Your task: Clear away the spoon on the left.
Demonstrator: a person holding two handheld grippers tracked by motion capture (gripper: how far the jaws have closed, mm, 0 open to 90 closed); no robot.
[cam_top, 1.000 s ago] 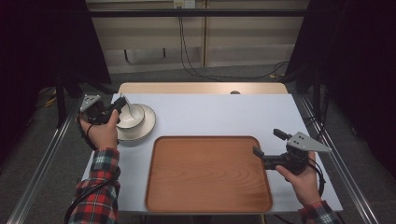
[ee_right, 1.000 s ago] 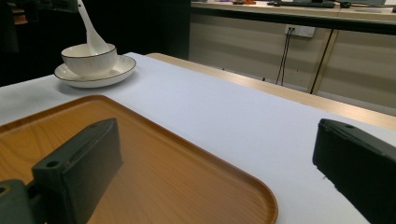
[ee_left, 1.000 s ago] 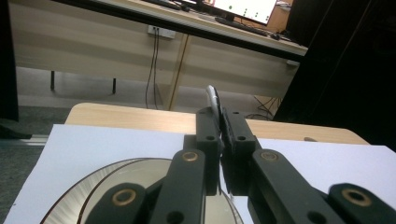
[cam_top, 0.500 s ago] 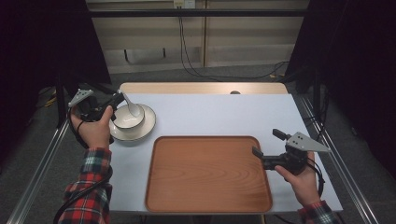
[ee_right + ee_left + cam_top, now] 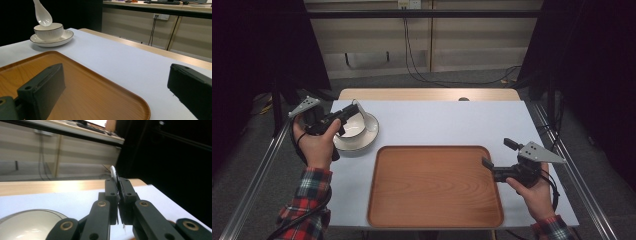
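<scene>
A white spoon (image 5: 361,112) hangs bowl-end down just over a white bowl (image 5: 353,127), which stands on a white plate (image 5: 364,141) at the table's left. My left gripper (image 5: 346,115) is shut on the spoon's handle. In the left gripper view the handle tip (image 5: 113,172) sticks up between the closed jaws of the left gripper (image 5: 118,188), with the bowl's rim (image 5: 27,216) below. The right gripper view shows the spoon (image 5: 42,15) above the bowl (image 5: 48,31) and plate (image 5: 53,41). My right gripper (image 5: 492,167) is open at the right edge of the wooden tray (image 5: 434,200), nothing between its jaws.
The wooden tray (image 5: 82,85) lies on the white tabletop (image 5: 447,122) in front of me. A wooden strip (image 5: 427,94) runs along the table's far edge. Metal rails (image 5: 257,170) flank both sides, and cables hang on the wall behind.
My left hand has risen and turned, lifting the spoon out of the bowl so it hangs above it. The right hand has stayed in place.
</scene>
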